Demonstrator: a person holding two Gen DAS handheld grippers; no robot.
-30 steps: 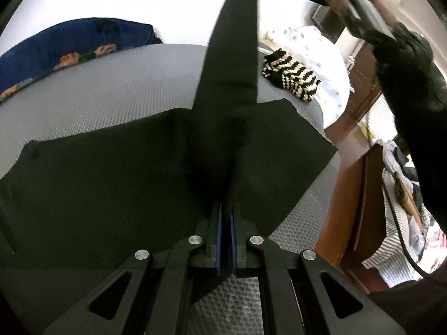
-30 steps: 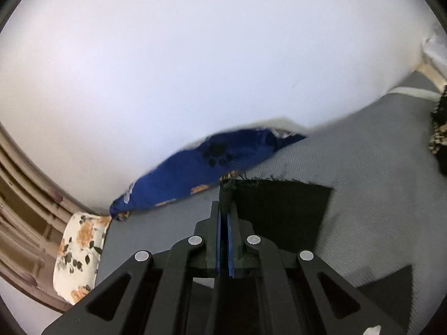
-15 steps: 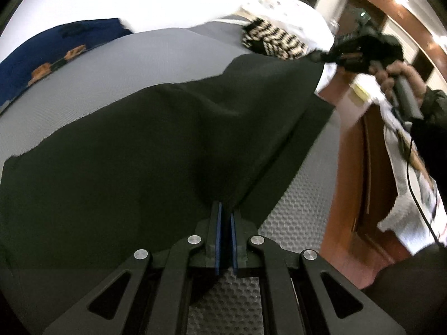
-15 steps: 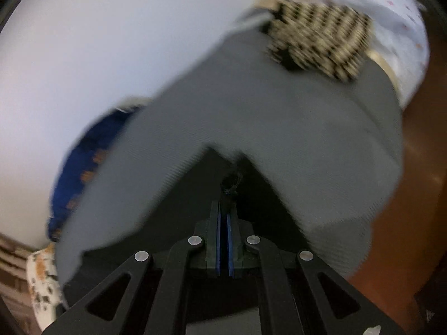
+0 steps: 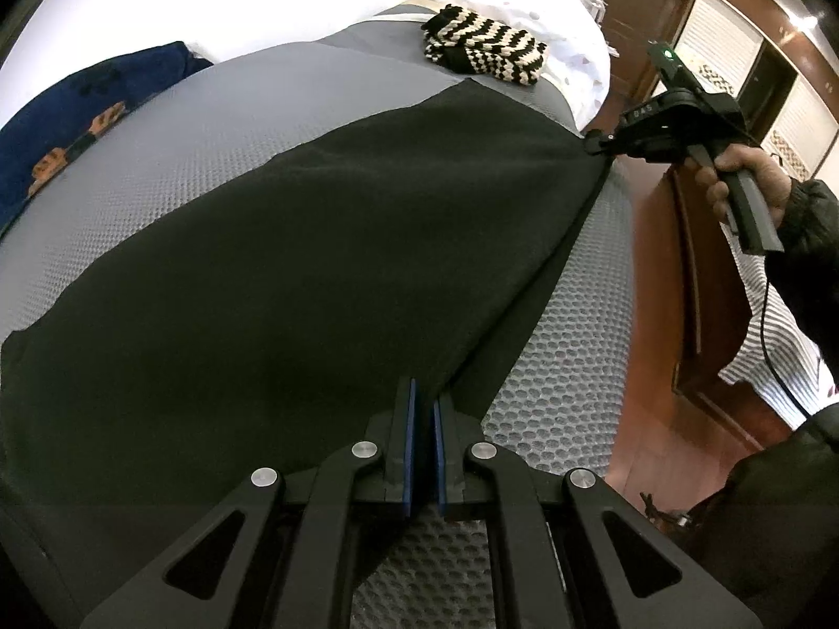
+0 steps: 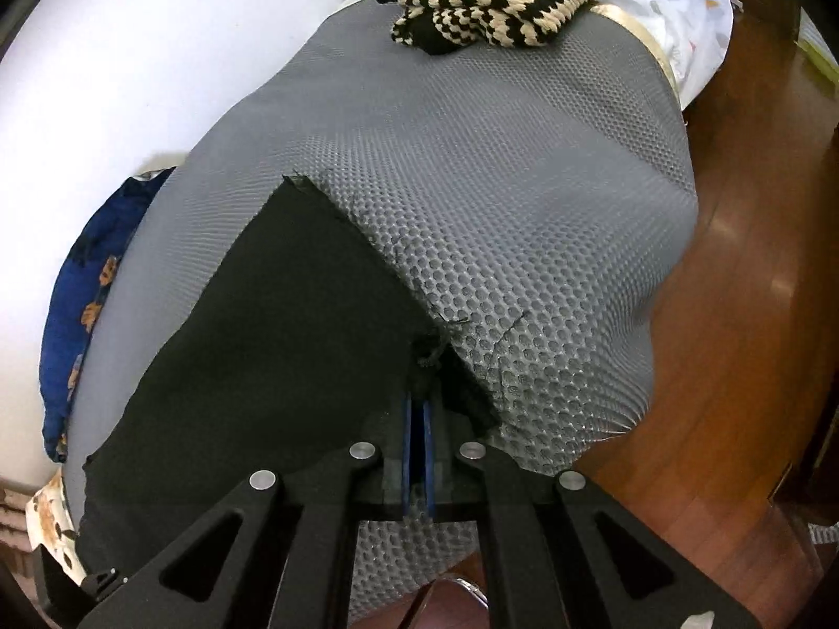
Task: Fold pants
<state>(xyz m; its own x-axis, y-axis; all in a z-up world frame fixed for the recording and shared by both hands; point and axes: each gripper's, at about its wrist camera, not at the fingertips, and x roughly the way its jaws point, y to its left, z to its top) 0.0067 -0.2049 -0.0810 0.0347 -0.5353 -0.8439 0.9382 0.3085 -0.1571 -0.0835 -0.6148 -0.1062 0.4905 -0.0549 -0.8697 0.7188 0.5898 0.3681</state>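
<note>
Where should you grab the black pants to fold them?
Grip the pants along their near edge, coming in low from the mattress side. They lie flat, so only the edges lift. The left gripper and right gripper already pinch the two corners there.

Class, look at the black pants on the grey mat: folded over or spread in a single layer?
Folded over: along the near edge of the black pants, an upper layer lies over a lower strip.
</note>
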